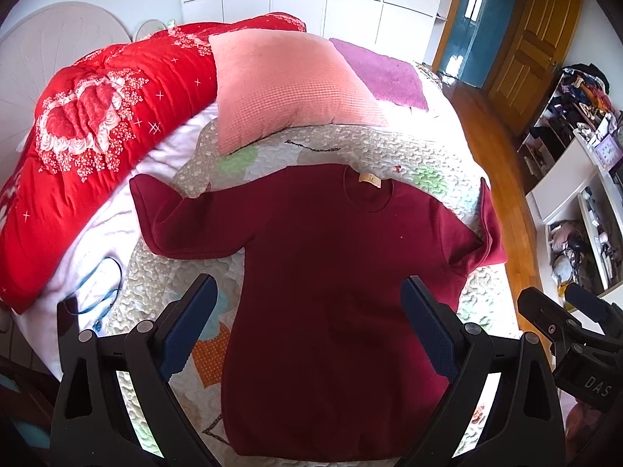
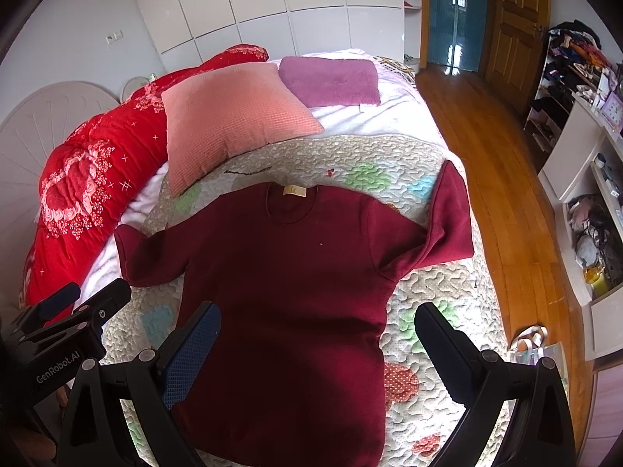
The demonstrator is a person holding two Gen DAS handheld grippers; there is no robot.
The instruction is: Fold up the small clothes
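Note:
A small dark red long-sleeved top (image 1: pixel 323 284) lies flat, front up, on the quilted bedspread (image 1: pixel 389 148), collar away from me, both sleeves spread out; it also shows in the right wrist view (image 2: pixel 288 284). Its right sleeve (image 2: pixel 447 214) bends upward near the bed's edge. My left gripper (image 1: pixel 309 295) is open and empty, hovering above the top's lower body. My right gripper (image 2: pixel 317 321) is open and empty, above the top's lower right side. Each gripper shows at the edge of the other's view: the right one (image 1: pixel 568 327) and the left one (image 2: pixel 74 315).
A pink cushion (image 1: pixel 288 85) and a purple towel (image 1: pixel 385 74) lie behind the top. A red floral duvet (image 1: pixel 97 148) is bunched at the left. A blue cord (image 1: pixel 101 292) lies on the sheet. Wooden floor (image 2: pixel 506 179) and cluttered shelves (image 2: pixel 592 210) are right of the bed.

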